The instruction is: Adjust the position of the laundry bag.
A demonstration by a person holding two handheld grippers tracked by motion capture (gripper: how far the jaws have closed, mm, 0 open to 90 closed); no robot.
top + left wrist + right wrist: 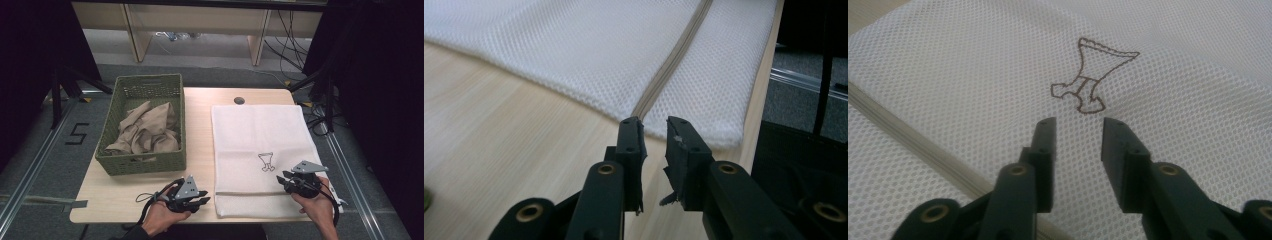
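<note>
A white mesh laundry bag (pixel 260 150) lies flat on the right half of the wooden table (pixel 120 197). It bears a small brown stitched emblem (pixel 266 162) and a beige zipper (pixel 669 65) across its near end. My left gripper (pixel 202 202) lies low on the table just left of the bag's near left corner. Its jaws point at the zipper's end with a narrow gap and nothing in it (pixel 654 122). My right gripper (pixel 284 177) is over the bag's near right part, jaws apart (pixel 1079 122) just short of the emblem (pixel 1093 75), with the zipper (pixel 908 132) running off to their left.
A green woven basket (pixel 142 165) stands on the table's left half with crumpled beige cloth (pixel 147 130) inside. A round cable grommet (pixel 239 100) sits at the far edge. Bare wood shows between basket and bag. Cables lie on the floor beyond the table.
</note>
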